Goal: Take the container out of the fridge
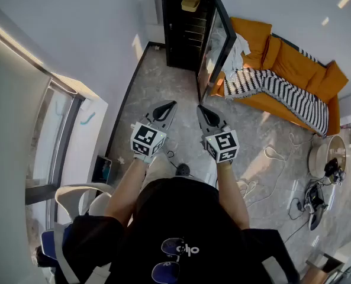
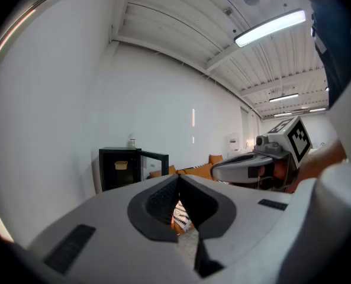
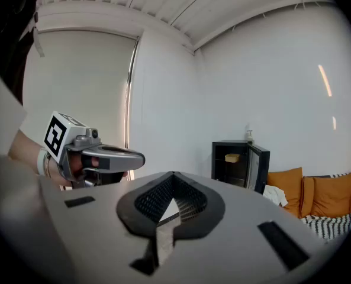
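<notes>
Both tongs are held in front of the torso, side by side and apart, pointing towards the fridge.

- Left tongs (image 1: 168,106): jaws together at the tips, nothing between them. Only a small gap shows behind the closed tips.
- Right tongs (image 1: 202,109): the same, jaws together and empty.

We note that neither touches anything.

The task's thing is a yellow rectangular container (image 1: 190,3). It sits on the top shelf inside the black compact fridge (image 1: 184,31), well apart from both tongs. The fridge stands against the white wall (image 1: 104,28) at the far end of the room. Its glass door (image 1: 216,46) is swung open towards the sofa side.

Room:
- A grey stone-patterned floor (image 1: 163,81) runs from our feet to the fridge.
- An orange sofa (image 1: 305,70) stands to the right of the fridge, near the open door.
- A black-and-white striped blanket (image 1: 282,93) is draped over its seat, and a white cloth (image 1: 240,47) lies at its near end.
- White cables (image 1: 276,158) trail loose on the floor at the right.
- A window (image 1: 51,135) runs along the left wall, and a white chair (image 1: 74,197) stands beside it.

Both gripper views show ceiling strip lights lit.
</notes>
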